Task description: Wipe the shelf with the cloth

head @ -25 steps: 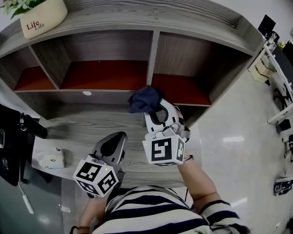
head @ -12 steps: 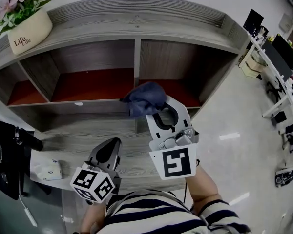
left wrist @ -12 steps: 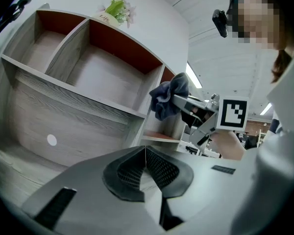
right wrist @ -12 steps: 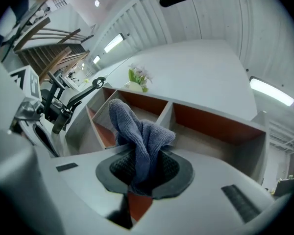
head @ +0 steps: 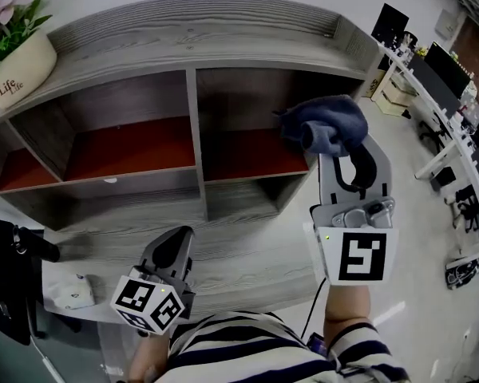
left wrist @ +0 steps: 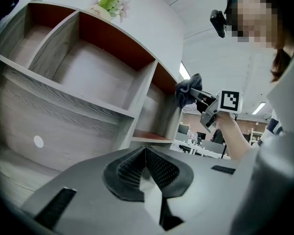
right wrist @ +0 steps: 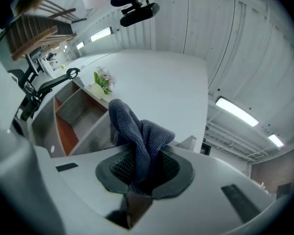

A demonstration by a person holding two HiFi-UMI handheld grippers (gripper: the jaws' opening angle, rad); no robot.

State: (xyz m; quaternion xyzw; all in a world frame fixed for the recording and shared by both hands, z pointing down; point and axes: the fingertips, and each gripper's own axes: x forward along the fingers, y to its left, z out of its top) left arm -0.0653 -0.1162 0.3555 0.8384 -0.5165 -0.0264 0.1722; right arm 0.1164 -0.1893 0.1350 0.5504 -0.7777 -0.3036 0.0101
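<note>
A grey wooden shelf (head: 199, 38) with red-backed compartments curves across the head view. My right gripper (head: 343, 146) is raised in front of its right end, level with the right compartment, and is shut on a dark blue cloth (head: 323, 124). The cloth (right wrist: 137, 136) bunches out of its jaws in the right gripper view. My left gripper (head: 172, 250) hangs low over the bottom ledge (head: 223, 254), jaws shut with nothing between them. From the left gripper view the shelf (left wrist: 88, 77) stands to the left and the raised cloth (left wrist: 187, 89) shows beyond it.
A potted plant (head: 16, 42) stands on the shelf top at the far left. A small white object (head: 68, 292) lies on the ledge's left end. A dark chair (head: 4, 286) is at the left edge. Office desks (head: 455, 134) stand on the right.
My right gripper has lifted the cloth up and to the right, from near the middle divider to the shelf's right end. The left gripper has stayed low over the ledge.
</note>
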